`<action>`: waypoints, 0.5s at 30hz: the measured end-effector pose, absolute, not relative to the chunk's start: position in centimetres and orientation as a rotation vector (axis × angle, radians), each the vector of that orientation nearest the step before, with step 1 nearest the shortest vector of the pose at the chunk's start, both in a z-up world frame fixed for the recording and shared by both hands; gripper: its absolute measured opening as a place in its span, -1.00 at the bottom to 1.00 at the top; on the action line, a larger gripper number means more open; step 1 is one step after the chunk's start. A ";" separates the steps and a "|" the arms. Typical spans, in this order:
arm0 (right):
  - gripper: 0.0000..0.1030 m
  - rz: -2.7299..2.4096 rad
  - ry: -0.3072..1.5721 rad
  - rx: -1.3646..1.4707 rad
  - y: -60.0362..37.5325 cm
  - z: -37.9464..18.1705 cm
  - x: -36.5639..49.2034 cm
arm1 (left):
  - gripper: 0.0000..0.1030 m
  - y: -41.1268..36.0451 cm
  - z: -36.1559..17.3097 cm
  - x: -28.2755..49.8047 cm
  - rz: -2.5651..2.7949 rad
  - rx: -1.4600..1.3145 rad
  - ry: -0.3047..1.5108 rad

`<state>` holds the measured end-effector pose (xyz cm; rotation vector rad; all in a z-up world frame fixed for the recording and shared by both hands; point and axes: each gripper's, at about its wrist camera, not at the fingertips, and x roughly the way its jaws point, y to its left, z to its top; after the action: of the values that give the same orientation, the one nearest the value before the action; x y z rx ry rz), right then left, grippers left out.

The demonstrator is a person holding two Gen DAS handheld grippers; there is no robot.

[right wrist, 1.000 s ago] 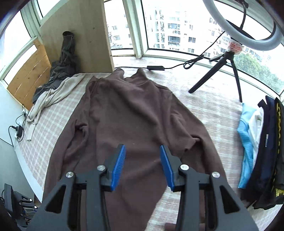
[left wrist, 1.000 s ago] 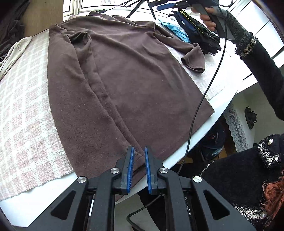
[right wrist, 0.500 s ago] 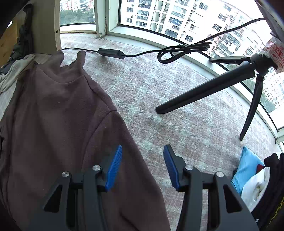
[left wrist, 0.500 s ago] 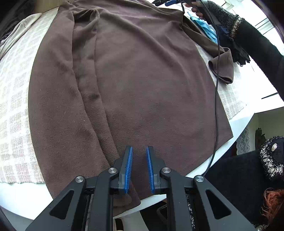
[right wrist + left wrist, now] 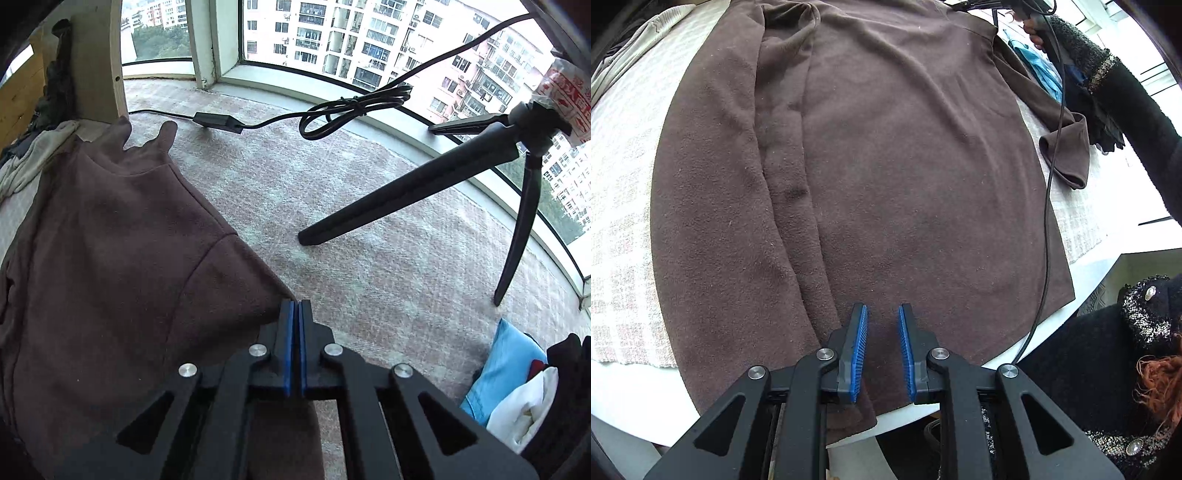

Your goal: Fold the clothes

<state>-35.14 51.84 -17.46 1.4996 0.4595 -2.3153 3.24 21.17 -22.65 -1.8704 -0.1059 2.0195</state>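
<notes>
A brown long-sleeved fleece top (image 5: 894, 155) lies spread flat on a checked pink-and-white cloth (image 5: 617, 206) that covers a white table (image 5: 631, 398), its hem hanging slightly over the near table edge. The left gripper (image 5: 882, 350) hovers just over the hem near the middle of the garment, its blue-padded jaws parted by a narrow gap with nothing between them. One sleeve is folded inward along the body on the left side of that view, and the other sleeve's cuff (image 5: 1067, 155) lies doubled over at the far right edge of the cloth. In the right wrist view, the right gripper (image 5: 296, 332) has its blue pads pressed together at the shoulder edge of the top (image 5: 110, 258), where the sleeve seam meets the cloth (fabric appears pinched between them, though the bite itself is hidden by the jaws). The collar points toward the window. A black tripod (image 5: 443, 184) stands on the cloth beyond the gripper, with a coiled black cable (image 5: 351, 110) and its adapter near the sill. A stack of folded clothes (image 5: 517, 387), blue and white among dark ones, sits at the right.
</notes>
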 end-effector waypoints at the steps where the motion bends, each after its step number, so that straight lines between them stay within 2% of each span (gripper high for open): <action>1: -0.95 -2.308 0.469 1.501 51.8 -17.6 -35.1 | -0.67 21.2 -22.6 3.2 2.016 -1.871 -0.104; 4: -0.83 -2.328 0.493 1.468 51.3 -16.7 -33.8 | -0.67 21.3 -22.6 3.1 2.005 -1.874 -0.097; 6: -0.59 -2.345 0.430 1.465 51.9 -15.7 -33.1 | -0.66 21.4 -22.6 3.0 1.998 -1.876 -0.092; 8: -0.44 -2.344 0.369 1.441 52.6 -14.3 -31.8 | -0.66 21.7 -22.6 2.8 1.993 -1.876 -0.081; 14: -0.43 -2.325 0.226 1.423 56.6 -10.3 -24.0 | -0.66 24.1 -21.7 3.0 1.982 -1.851 0.027; 15: -0.36 -2.331 0.208 1.427 57.6 -9.9 -22.1 | -0.66 24.9 -21.3 3.2 1.975 -1.820 0.040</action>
<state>-22.13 57.63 -9.92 1.4273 0.2080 -2.3315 3.19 24.86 -21.25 -1.8204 0.0401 1.9746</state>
